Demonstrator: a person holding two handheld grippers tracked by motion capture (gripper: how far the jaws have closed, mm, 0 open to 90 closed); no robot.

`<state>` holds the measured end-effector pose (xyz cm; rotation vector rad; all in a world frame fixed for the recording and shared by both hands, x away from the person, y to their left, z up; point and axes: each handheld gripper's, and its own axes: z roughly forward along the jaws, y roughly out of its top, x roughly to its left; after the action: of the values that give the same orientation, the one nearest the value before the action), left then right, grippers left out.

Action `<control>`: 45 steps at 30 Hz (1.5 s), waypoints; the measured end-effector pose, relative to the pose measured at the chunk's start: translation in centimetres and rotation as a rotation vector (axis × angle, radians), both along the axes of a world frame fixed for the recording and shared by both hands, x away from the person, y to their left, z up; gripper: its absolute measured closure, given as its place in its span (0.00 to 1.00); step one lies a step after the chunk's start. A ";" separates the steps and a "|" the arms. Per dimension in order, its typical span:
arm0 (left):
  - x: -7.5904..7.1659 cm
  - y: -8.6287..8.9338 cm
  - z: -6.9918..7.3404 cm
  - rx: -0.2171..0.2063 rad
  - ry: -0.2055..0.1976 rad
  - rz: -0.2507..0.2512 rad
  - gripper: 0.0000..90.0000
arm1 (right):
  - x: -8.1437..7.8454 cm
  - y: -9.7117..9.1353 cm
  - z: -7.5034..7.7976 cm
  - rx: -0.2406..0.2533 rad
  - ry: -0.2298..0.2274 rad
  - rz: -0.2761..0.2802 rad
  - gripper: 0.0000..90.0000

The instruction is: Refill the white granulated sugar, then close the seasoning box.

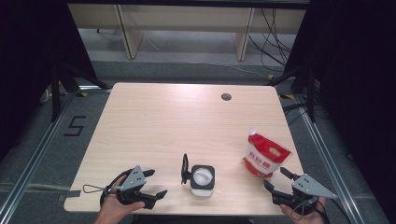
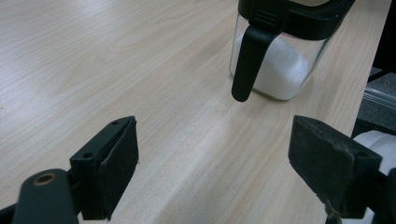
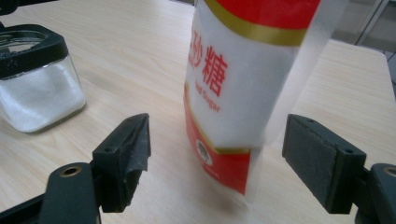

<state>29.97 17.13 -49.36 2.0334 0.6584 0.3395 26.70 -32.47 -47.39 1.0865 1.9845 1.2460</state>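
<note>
A: From above? The square glass jar with a black lid (image 1: pixel 203 179) sits near the wooden table's (image 1: pixel 163 121) front edge, the red-and-white sugar pouch (image 1: pixel 264 156) upright toward the right edge, far half bare.

B: Left gripper view: left gripper (image 2: pixel 212 161) spread, holding nothing, jar just ahead.

A: Right gripper view: right gripper (image 3: pixel 217 158) parted, empty, pouch upright between.

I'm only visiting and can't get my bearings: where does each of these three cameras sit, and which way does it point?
High view: above the person's side, looking forward and down on the table; both hands, left gripper and right gripper.
Left gripper view: rides that gripper, faces the jar between its open jaws.
Right gripper view: rides that gripper, faces the sugar bag.
All three show the jar.
</note>
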 end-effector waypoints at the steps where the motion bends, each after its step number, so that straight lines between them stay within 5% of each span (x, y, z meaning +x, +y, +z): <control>1: -0.2 -0.1 -0.1 -0.017 0.022 0.021 0.18 | -0.2 0.1 0.0 0.019 0.015 -0.009 0.28; 2: -0.2 -0.1 0.0 -0.015 0.022 0.019 0.18 | -0.4 -0.2 0.1 -0.013 0.008 -0.011 0.28; 8: 0.0 0.1 0.1 0.003 -0.005 0.002 0.18 | -1.4 0.0 0.0 -0.009 0.014 -0.019 0.28; 11: -0.2 0.1 0.2 -0.001 0.013 0.023 0.18 | -1.8 0.3 0.0 -0.027 0.006 -0.008 0.28; 13: -0.2 -0.1 0.1 -0.029 0.016 0.022 0.18 | -2.1 0.7 0.0 -0.005 0.033 0.007 0.28; 15: -0.1 0.0 0.2 -0.013 -0.001 0.001 0.18 | -2.5 1.1 0.0 -0.008 0.045 0.002 0.28; 21: -0.4 -0.1 0.4 -0.053 0.032 0.021 0.18 | -2.8 1.9 -0.1 -0.045 0.048 0.047 0.28; 35: -0.7 -0.5 1.6 -0.105 0.027 0.005 0.21 | -2.6 2.8 -0.5 -0.083 0.035 0.127 0.28; 45: -0.9 -1.5 2.9 -0.122 0.001 -0.017 0.52 | -2.4 3.0 -0.9 -0.096 0.034 0.144 0.28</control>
<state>29.02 15.63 -46.46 1.9220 0.6461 0.2816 24.28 -29.49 -48.28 0.9385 2.1575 1.1976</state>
